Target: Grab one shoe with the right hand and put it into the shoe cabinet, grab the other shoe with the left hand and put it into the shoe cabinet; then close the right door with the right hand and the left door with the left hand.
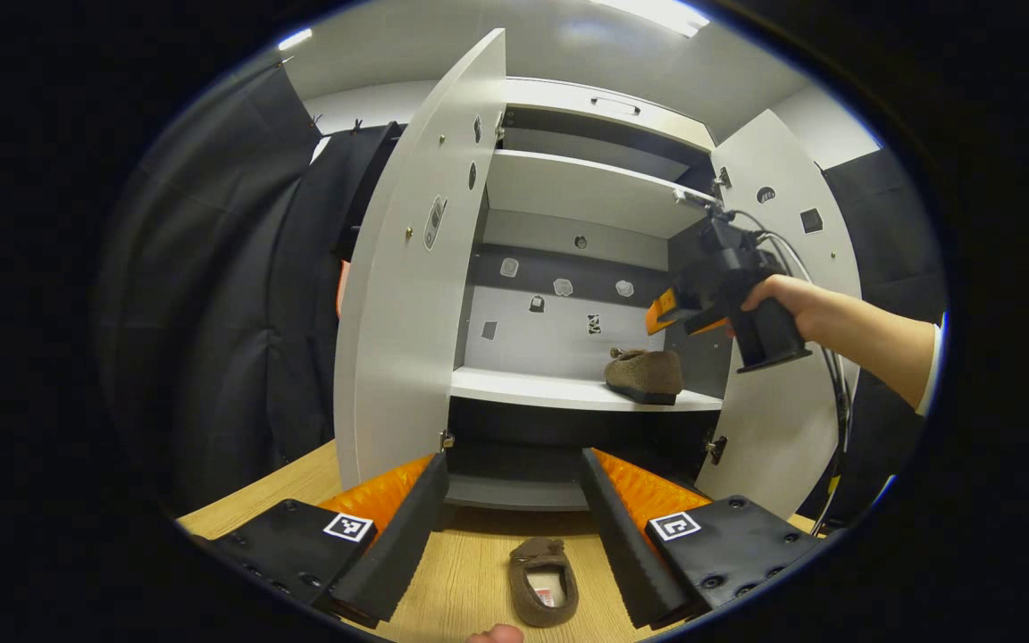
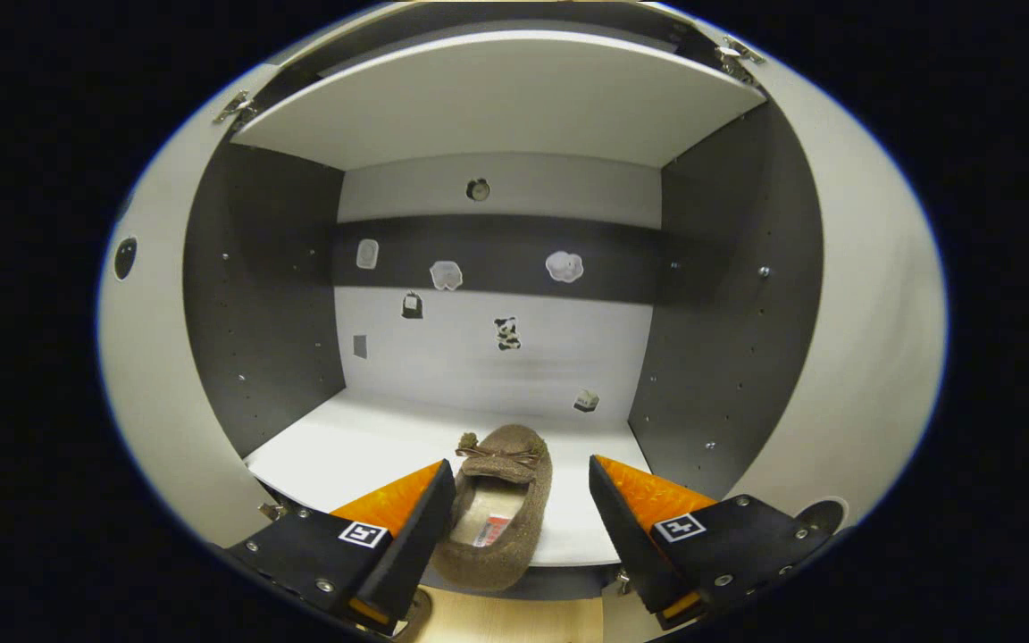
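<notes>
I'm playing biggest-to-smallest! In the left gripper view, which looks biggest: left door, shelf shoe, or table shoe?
1. Left door, by far.
2. Shelf shoe and table shoe look alike; the table shoe is nearer the camera, so no ranking.

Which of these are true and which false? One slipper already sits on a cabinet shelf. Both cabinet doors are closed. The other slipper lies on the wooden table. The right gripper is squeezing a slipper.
1. One slipper sits on the cabinet shelf: true.
2. Both doors are closed: false. The left door and right door stand open.
3. The other slipper lies on the wooden table: true, between the left gripper's open fingers, untouched.
4. The right gripper squeezes a slipper: false. Its fingers are spread apart on either side of the shelved slipper.
</notes>
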Demonstrator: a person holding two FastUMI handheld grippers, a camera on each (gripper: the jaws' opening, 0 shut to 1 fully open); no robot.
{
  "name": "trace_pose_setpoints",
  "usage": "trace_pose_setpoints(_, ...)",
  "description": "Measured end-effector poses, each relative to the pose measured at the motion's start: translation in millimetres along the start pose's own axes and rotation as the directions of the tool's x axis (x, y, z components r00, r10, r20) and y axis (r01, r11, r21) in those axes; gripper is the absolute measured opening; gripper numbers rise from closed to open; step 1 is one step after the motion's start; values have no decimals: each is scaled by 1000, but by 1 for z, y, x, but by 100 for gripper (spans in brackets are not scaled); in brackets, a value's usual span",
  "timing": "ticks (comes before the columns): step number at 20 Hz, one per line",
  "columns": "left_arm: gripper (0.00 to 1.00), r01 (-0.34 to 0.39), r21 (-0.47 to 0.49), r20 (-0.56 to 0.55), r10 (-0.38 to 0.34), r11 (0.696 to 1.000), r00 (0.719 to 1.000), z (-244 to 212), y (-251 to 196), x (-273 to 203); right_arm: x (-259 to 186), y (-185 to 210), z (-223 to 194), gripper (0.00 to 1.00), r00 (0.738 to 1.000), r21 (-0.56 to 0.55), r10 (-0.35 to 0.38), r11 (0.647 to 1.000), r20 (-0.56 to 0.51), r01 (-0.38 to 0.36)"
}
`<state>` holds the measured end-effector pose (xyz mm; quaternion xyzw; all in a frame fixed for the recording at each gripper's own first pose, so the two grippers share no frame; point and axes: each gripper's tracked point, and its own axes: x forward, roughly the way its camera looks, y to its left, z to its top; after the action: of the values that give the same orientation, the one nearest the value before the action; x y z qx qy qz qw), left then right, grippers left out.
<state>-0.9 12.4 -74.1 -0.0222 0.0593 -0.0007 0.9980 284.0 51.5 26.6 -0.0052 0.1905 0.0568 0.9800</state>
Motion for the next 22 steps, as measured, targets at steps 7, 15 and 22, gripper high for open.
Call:
trace_pose_setpoints(7,96,3,-4,-8,-3,1000,1000,-2,0,0,-88,10,-17,94,990,4,33,999,139,-34)
trace_pose_setpoints(15,96,34,9,-48,-34,999,998,-17,-19,-3,-158,-8,-84,91,977,69,-18,998,210,3)
trace_pose_setpoints(22,97,54,-1,-135,-53,999,989,-45,-35,-3,-200,-34,-139,94,959,104,-101,992,266,76)
